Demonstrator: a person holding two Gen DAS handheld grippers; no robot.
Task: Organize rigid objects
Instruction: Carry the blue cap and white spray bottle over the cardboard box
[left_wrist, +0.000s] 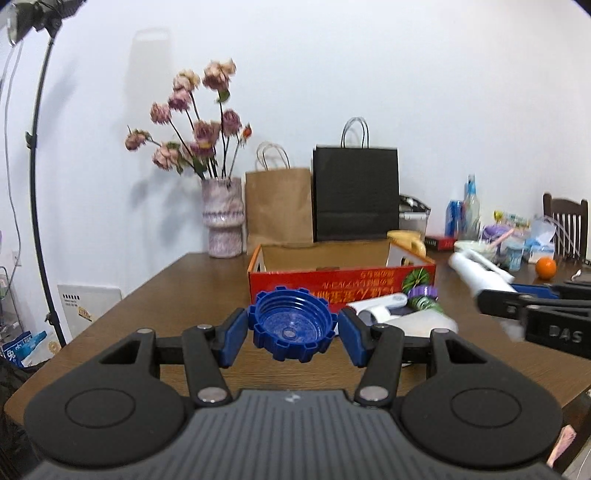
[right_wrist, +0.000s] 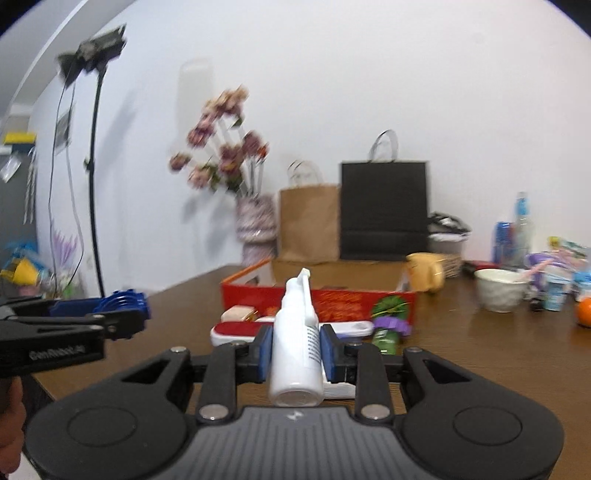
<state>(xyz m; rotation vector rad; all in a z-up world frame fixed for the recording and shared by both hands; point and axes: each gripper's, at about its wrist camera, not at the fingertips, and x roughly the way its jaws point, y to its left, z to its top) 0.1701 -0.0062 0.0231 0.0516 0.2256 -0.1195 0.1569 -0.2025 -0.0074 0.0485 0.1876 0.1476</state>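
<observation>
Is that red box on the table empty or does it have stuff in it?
Cannot tell fully: the red box is open-topped, with only bare cardboard walls visible; its floor is hidden.

two paper bags (left_wrist: 321, 199) – one vase (left_wrist: 223, 218)

Red box (left_wrist: 341, 284) blocks ahead; bare table (left_wrist: 177, 291) left.

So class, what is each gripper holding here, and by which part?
The left gripper clamps a blue cap across its toothed rim; the right gripper clamps a white spray bottle around its body.
</observation>
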